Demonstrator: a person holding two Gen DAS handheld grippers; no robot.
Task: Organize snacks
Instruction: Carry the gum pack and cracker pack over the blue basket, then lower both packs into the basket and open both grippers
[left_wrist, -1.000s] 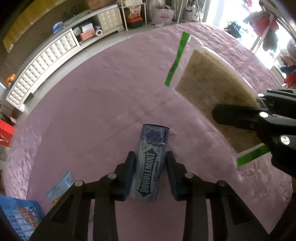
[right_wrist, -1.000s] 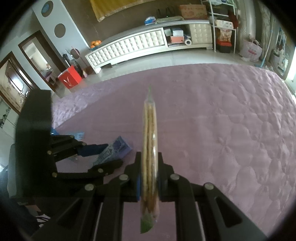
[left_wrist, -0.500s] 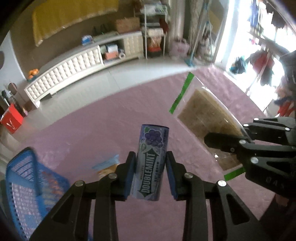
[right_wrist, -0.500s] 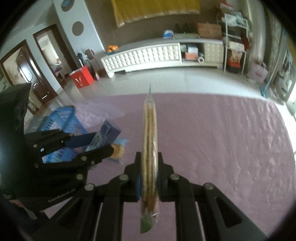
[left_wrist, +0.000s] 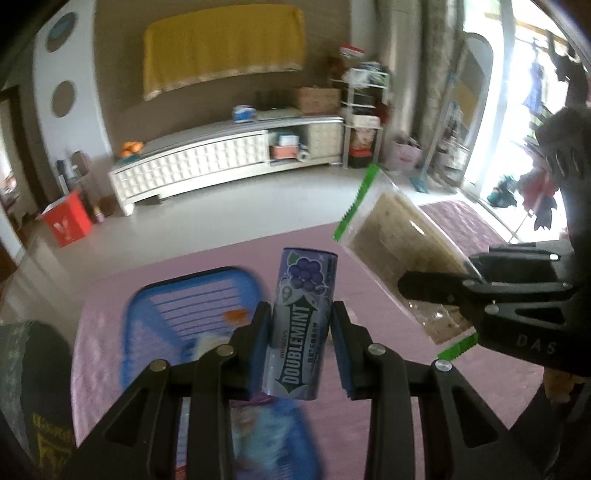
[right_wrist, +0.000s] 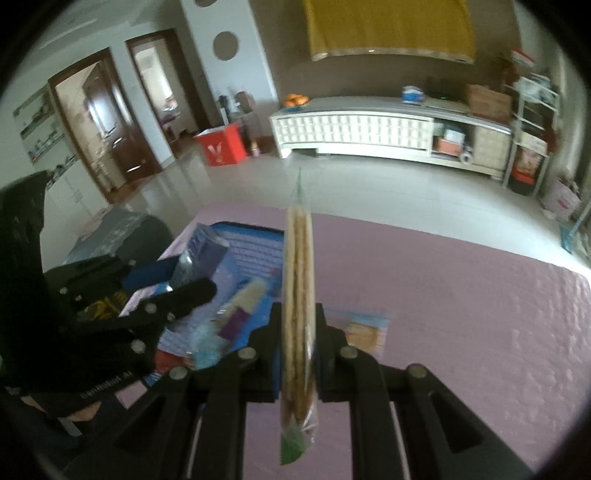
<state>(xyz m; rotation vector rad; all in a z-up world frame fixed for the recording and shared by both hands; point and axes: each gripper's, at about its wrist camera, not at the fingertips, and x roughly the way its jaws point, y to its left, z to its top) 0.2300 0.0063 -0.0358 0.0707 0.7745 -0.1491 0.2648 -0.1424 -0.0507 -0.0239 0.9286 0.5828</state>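
My left gripper is shut on a purple Doublemint gum can and holds it upright in the air above the near edge of a blue basket. My right gripper is shut on a flat clear cracker packet with green ends, held edge-on above the table. The packet also shows in the left wrist view, to the right of the can. The basket holds several snacks. The left gripper with the can shows at left in the right wrist view.
A small blue and orange snack packet lies on the pink quilted table cover right of the basket. A dark chair back stands at the table's left edge. A white cabinet is across the room.
Both grippers have lifted and swung left with their snacks. The blue basket has come into view under the gum can. The grips have not changed.
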